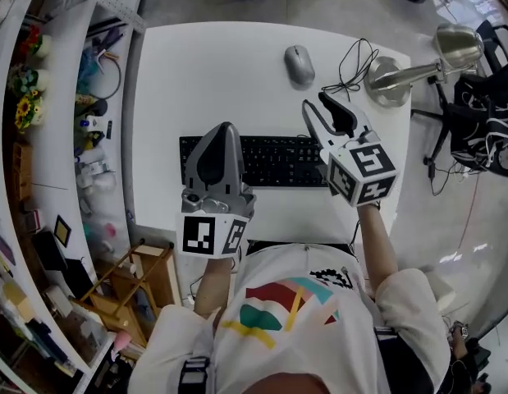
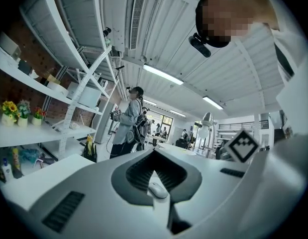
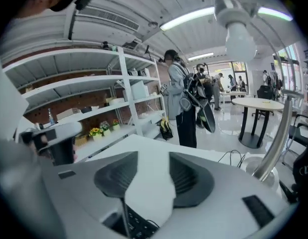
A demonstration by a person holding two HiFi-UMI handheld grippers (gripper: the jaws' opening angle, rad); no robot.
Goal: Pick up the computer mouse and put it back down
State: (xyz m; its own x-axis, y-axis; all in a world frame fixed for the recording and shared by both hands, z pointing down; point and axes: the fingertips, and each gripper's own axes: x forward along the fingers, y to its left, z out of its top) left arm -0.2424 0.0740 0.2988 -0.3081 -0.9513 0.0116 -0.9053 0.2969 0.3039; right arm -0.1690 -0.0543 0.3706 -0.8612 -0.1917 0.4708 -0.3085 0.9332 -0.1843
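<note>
mouse (image 1: 299, 64): grey one, lying flat on the white desk (image 1: 196, 72) at the far side, past the black keyboard (image 1: 262, 161). It sits clear of both tongs.

right tongs (image 1: 315, 101): jaws plainly apart and holding nothing, just bare desk showing in the gap. They're up over the right end of the keyboard, tipped downward and aimed roughly at the mouse. The tips are near it but short of it.

left tongs (image 1: 227, 128): jaws closed up tip to tip as far as I can see, with only a thin sliver between the pads further back. Nothing's gripped. They hover level over the left half of the keyboard.

keyboard: lies across the middle of the desk, right in front of the person (image 1: 295, 318), with both tongs above it.

person: white T-shirt with a coloured print, one pair of tongs in each hand.

cable (image 1: 352, 64): thin and black, in loose loops between the mouse and the lamp base.

lamp (image 1: 405, 72): silver desk lamp. Its round base is at the far right corner and the head sticks out past the desk edge.

shelves (image 1: 40, 138): white rack along the left of the desk, pretty cluttered, with some sunflowers (image 1: 25, 109) on it.

background: someone else (image 3: 186, 103) is standing by the shelves with bags slung on, and there's a round table (image 3: 256, 103) off to one side.
</note>
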